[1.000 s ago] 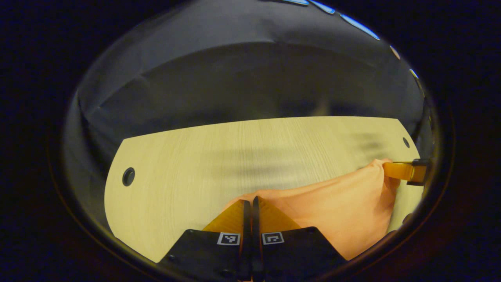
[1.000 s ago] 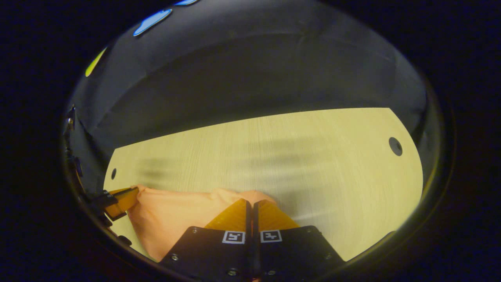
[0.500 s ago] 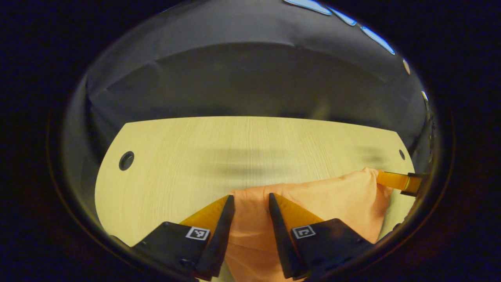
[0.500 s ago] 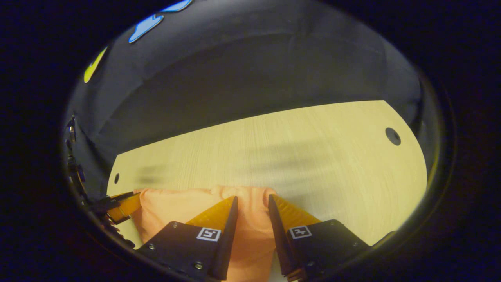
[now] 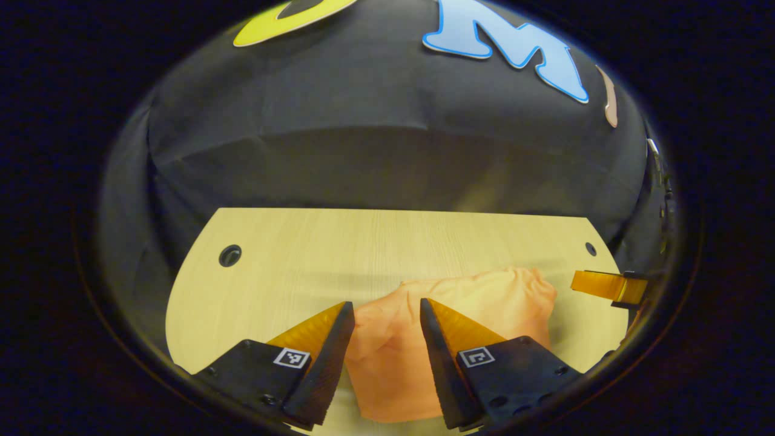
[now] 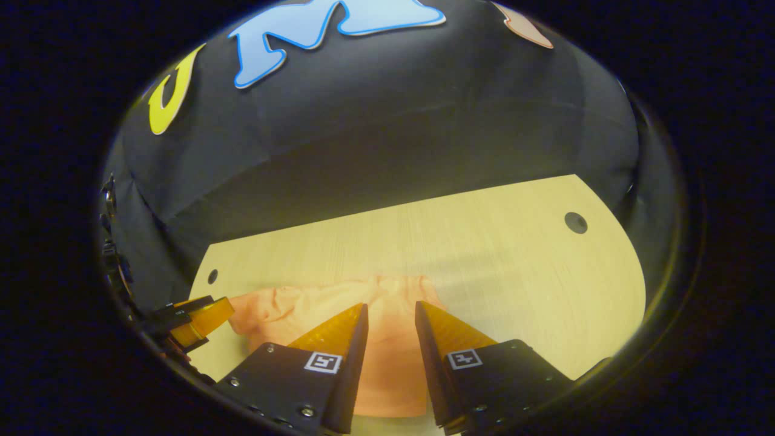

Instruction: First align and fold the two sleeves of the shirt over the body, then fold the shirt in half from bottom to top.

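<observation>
- Two tongs hover above a pale wooden desk, each with its jaws spread apart and gripping nothing.
- In the left gripper view, the left tongs frame the shirt, an orange bundle lying on the desk.
- In the right gripper view, the right tongs point at the shirt too.
- Near that view's left edge, the left tongs sit just beside the shirt, apart from it.

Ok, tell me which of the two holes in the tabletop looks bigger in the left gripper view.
The hole at the table's left end looks bigger; the right-end hole, beyond the shirt and the right gripper, shows smaller.
</observation>
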### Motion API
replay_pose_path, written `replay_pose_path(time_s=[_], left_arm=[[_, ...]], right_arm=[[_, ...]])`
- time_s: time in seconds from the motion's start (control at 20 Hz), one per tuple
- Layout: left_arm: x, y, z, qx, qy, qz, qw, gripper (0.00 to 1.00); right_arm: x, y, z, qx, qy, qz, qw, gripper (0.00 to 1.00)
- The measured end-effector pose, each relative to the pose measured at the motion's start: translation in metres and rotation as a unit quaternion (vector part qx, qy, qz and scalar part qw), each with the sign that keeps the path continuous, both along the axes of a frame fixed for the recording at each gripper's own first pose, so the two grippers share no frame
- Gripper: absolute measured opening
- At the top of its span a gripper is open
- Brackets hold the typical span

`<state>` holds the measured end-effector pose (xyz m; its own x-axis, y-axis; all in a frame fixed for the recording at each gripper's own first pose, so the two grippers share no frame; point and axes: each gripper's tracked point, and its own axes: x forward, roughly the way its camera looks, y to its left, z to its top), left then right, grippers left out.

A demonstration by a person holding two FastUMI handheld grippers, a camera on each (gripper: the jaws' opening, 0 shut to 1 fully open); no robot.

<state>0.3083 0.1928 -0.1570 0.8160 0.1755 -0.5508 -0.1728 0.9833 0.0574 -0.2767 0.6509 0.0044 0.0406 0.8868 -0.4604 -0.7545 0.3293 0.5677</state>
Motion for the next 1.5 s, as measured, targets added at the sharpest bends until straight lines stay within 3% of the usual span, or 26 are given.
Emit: replay_pose_path(time_s=[0.1, 0.15, 0.35, 0.4, 0.45, 0.5, 0.6, 0.85, 0.9, 0.95, 1.0, 1.05, 1.15, 1.25, 1.5], left_arm=[[-0.022, -0.013, 0.026, -0.005, -0.013, -0.003, 1.000, 0.71], [-0.035, -0.019, 0.039, -0.005, -0.023, -0.004, 1.000, 0.75], [-0.089, -0.044, 0.089, 0.006, -0.053, -0.010, 0.999, 0.71], [-0.102, -0.053, 0.101, 0.008, -0.063, -0.012, 0.998, 0.79], [-0.115, -0.059, 0.111, 0.011, -0.071, -0.014, 0.997, 0.71], [-0.128, -0.065, 0.120, 0.013, -0.079, -0.014, 0.997, 0.71], [-0.158, -0.079, 0.134, 0.012, -0.093, -0.017, 0.995, 0.78], [-0.219, -0.095, 0.151, 0.025, -0.120, -0.023, 0.992, 0.70], [-0.227, -0.098, 0.150, 0.032, -0.121, -0.022, 0.992, 0.74], [-0.234, -0.099, 0.151, 0.036, -0.125, -0.022, 0.991, 0.70], [-0.240, -0.101, 0.154, 0.035, -0.134, -0.022, 0.990, 0.75], [-0.243, -0.101, 0.157, 0.034, -0.142, -0.021, 0.989, 0.71], [-0.249, -0.101, 0.158, 0.032, -0.150, -0.021, 0.988, 0.74], [-0.259, -0.105, 0.163, 0.034, -0.157, -0.031, 0.987, 0.70], [-0.257, -0.135, 0.171, 0.053, -0.163, -0.085, 0.982, 0.71]], right_arm=[[-0.009, -0.025, 0.019, 0.006, -0.009, 0.004, 1.000, 0.49], [-0.012, -0.038, 0.026, 0.009, -0.011, 0.005, 1.000, 0.49], [-0.026, -0.095, 0.063, 0.036, -0.020, 0.008, 0.999, 0.49], [-0.030, -0.110, 0.072, 0.042, -0.027, 0.009, 0.999, 0.49], [-0.033, -0.122, 0.079, 0.050, -0.033, 0.009, 0.998, 0.49], [-0.036, -0.134, 0.087, 0.059, -0.038, 0.011, 0.997, 0.49], [-0.046, -0.158, 0.101, 0.078, -0.039, 0.012, 0.996, 0.48], [-0.062, -0.206, 0.123, 0.128, -0.062, -0.003, 0.990, 0.48], [-0.065, -0.214, 0.126, 0.141, -0.063, -0.005, 0.988, 0.49], [-0.067, -0.221, 0.130, 0.156, -0.064, -0.008, 0.986, 0.48], [-0.067, -0.227, 0.131, 0.165, -0.066, -0.013, 0.984, 0.48], [-0.067, -0.234, 0.129, 0.172, -0.068, -0.018, 0.982, 0.49], [-0.065, -0.249, 0.130, 0.181, -0.074, -0.035, 0.980, 0.49], [-0.053, -0.262, 0.131, 0.190, -0.086, -0.066, 0.976, 0.48], [0.005, -0.310, 0.118, 0.180, -0.128, -0.169, 0.961, 0.48]])
